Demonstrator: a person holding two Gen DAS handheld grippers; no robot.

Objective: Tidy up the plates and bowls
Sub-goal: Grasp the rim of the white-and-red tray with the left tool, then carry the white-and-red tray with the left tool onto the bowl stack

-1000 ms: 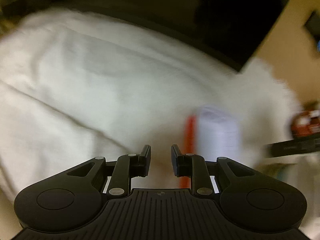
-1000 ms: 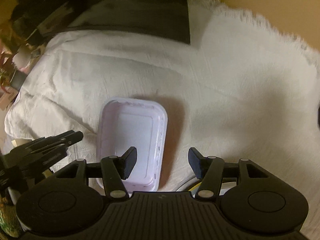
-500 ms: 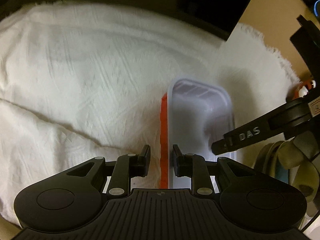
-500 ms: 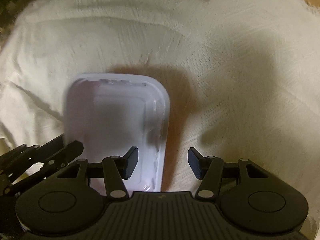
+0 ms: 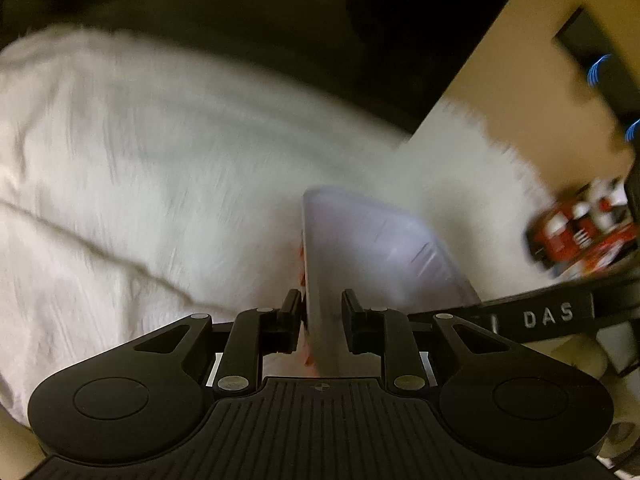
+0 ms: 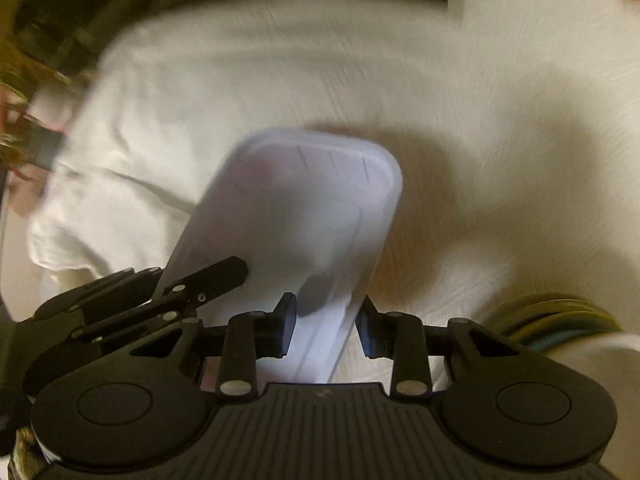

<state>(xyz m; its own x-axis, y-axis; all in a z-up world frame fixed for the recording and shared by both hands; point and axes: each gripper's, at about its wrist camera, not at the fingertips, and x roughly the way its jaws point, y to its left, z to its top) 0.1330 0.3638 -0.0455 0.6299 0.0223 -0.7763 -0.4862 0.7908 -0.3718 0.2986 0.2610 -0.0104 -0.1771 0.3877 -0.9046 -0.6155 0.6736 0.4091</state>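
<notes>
At lower centre of both views, your left gripper (image 5: 322, 322) and right gripper (image 6: 326, 328) each straddle a rim of one pale lilac rectangular plastic tray (image 6: 304, 216); firm pinching is unclear. One white cloth (image 6: 480, 112) lies beneath; stacked plates (image 6: 560, 316) sit lower right.

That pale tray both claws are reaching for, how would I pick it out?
Find the white cloth covering the surface. The pale lavender rectangular tray sits mid-cloth, between the fingers of the left claw and right claw. Nothing else there is rectangular and lilac.
</notes>
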